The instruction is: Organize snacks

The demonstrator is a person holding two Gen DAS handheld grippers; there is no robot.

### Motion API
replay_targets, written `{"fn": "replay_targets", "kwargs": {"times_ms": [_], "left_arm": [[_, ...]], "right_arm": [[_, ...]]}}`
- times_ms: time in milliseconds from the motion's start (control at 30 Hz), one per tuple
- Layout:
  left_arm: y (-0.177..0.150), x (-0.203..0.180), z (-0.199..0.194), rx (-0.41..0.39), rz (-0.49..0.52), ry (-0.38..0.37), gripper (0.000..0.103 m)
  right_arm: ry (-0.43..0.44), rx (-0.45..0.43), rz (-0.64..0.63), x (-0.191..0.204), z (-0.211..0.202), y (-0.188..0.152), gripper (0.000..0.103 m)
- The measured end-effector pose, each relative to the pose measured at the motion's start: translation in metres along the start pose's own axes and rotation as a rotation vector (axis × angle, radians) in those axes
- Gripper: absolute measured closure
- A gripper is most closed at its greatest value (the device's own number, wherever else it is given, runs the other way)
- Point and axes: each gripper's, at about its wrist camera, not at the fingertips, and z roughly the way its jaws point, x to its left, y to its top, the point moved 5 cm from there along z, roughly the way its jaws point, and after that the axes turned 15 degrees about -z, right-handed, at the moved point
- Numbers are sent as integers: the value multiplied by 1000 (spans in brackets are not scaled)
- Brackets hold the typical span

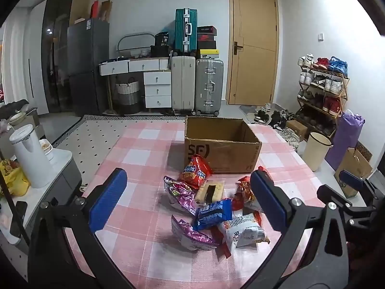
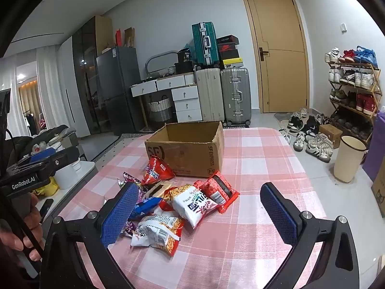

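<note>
A heap of snack packets lies on the pink checked tablecloth (image 1: pixel 144 149) in front of an open, empty cardboard box (image 1: pixel 220 142). In the left wrist view a red bag (image 1: pixel 196 172) leans on the box, with a purple bag (image 1: pixel 180 192), a tan bar (image 1: pixel 209 191) and a blue packet (image 1: pixel 213 213) before it. My left gripper (image 1: pixel 190 197) stands open above the heap, holding nothing. In the right wrist view a white noodle bag (image 2: pixel 192 203), a red packet (image 2: pixel 219 191) and the box (image 2: pixel 185 149) show. My right gripper (image 2: pixel 202 208) is open too, empty, hovering over the heap.
A side cabinet with a white kettle (image 1: pixel 28 154) stands left of the table. A cream bin (image 2: pixel 347 159), scattered shoes (image 2: pixel 310 139) and a shoe rack (image 2: pixel 353 89) are on the right. Suitcases (image 1: pixel 196 84) and a door (image 1: pixel 253 50) line the far wall. A hand (image 2: pixel 26 228) holds the left gripper.
</note>
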Motion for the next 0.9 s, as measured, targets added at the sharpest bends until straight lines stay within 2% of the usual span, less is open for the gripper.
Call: {"fn": "replay_targets", "kwargs": {"times_ms": [300, 900], "left_arm": [[0, -5, -9, -21, 13, -16, 1], [-3, -5, -10, -12, 13, -11, 1]], "right_arm": [[3, -4, 0, 6, -3, 4, 0], [10, -11, -8, 7, -6, 5, 0]]}}
